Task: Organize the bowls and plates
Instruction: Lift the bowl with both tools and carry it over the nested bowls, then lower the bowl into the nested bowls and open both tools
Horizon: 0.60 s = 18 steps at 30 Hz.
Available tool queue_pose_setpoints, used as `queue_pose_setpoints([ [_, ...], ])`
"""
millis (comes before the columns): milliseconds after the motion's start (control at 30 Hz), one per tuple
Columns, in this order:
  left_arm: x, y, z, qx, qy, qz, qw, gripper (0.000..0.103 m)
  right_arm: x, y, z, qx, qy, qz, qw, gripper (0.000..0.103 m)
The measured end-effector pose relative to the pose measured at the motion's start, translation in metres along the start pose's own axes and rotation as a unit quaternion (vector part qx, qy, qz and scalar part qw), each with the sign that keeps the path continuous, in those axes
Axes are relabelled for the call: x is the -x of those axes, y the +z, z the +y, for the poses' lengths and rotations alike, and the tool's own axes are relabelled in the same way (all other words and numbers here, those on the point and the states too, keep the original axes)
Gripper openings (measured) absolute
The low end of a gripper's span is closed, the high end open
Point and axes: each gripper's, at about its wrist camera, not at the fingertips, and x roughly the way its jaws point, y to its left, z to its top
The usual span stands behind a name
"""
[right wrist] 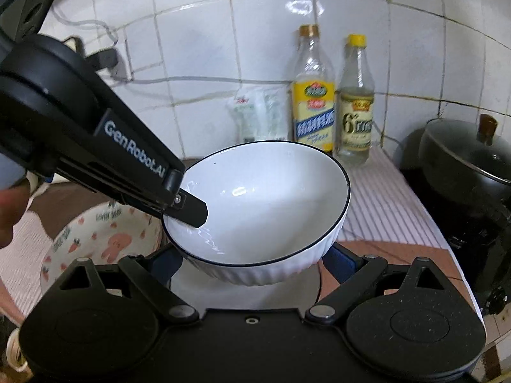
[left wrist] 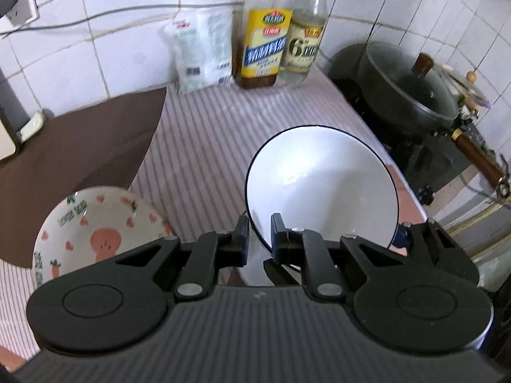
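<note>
The left gripper is clamping the near rim of the white bowl, one finger inside the wall and one outside, and is holding it tilted above the counter. In the right wrist view the same left gripper is reaching in from nine o'clock, its black finger lying against the bowl's inner wall.

The right gripper is standing with its jaws wide, its blue pads at either side of the bowl's ribbed underside; whether they are touching the bowl cannot be told.

The bowl is glossy white inside with a thin dark line round the rim and fluted ribs outside. It is sitting at the centre of both views.

At eight o'clock, just beside it and lower, a patterned bowl with pink figures and hearts is resting where the brown mat meets the striped cloth.

Farther back at twelve o'clock, a white packet and two bottles, one with a yellow label and one clear, are standing against the tiled wall. At two o'clock a dark lidded pot is sitting on the stove.
</note>
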Motion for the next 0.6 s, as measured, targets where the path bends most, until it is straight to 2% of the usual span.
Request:
queue_pose_setpoints([
  [467, -0.018, -0.015, 0.006, 0.019, 0.003, 0.036, 0.9992, 0.012, -0.006, -0.012, 0.009, 0.010, -0.002, 0.060, 0.998, 0.097],
  [600, -0.023, -0.015, 0.007, 0.025, 0.006, 0.039, 0.9989, 0.012, -0.008, -0.011, 0.011, 0.026, -0.006, 0.064, 0.998, 0.097],
])
